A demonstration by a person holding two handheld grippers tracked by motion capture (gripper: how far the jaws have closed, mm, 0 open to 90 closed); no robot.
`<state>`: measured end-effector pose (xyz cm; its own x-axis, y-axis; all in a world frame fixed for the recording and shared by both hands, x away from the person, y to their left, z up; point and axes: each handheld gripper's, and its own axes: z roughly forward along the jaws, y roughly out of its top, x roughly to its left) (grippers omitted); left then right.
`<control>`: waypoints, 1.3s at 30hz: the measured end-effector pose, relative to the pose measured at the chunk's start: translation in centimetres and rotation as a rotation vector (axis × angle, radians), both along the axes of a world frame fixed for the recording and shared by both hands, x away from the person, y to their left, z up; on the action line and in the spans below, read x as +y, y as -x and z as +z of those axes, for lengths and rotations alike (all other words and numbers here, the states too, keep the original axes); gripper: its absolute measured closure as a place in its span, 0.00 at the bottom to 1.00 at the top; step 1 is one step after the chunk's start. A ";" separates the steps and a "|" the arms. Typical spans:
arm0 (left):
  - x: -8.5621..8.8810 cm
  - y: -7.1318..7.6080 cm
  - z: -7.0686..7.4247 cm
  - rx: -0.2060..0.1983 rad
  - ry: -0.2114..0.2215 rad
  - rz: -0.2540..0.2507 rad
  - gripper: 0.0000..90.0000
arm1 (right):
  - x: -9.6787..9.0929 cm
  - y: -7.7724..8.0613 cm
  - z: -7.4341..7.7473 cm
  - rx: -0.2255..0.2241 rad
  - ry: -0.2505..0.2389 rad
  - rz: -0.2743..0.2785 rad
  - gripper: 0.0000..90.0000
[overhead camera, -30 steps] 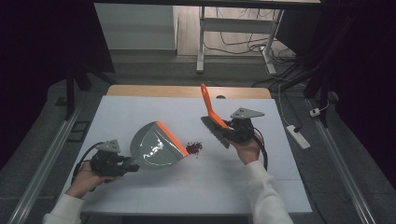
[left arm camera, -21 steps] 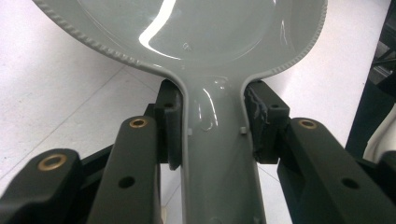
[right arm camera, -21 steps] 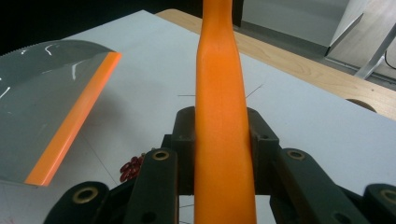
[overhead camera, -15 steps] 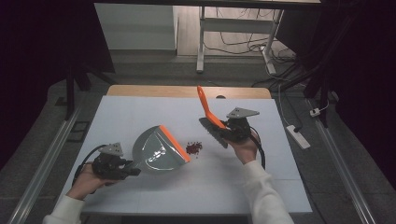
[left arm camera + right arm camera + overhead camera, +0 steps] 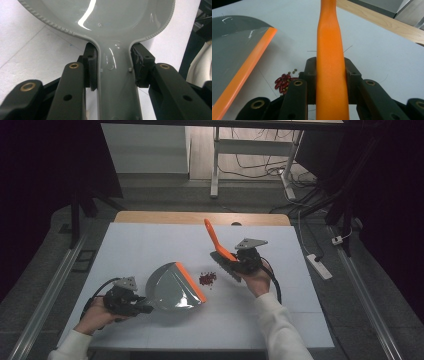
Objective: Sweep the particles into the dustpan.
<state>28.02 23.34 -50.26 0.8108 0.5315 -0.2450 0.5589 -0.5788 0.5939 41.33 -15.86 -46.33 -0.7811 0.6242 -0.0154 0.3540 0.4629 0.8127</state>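
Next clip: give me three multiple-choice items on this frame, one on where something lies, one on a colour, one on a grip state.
1. Where do the red beans lie?
A. inside the dustpan
B. on the table between the dustpan and the brush
C. on the floor

2. What colour is the dustpan's front lip?
A. orange
B. blue
C. black

3. What is the left gripper doing?
A. hanging open above the table
B. shut on the brush
C. shut on the dustpan's handle

Answers:
1 B: the pile sits on the white table, just off the lip, left of the brush.
2 A: the edge strip is orange.
3 C: its fingers press both sides of the grey handle.
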 end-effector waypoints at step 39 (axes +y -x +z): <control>-2.0 -0.8 -0.9 0.071 -0.038 -0.002 0.69 | 1.8 -0.4 -2.3 0.057 0.090 -0.011 0.78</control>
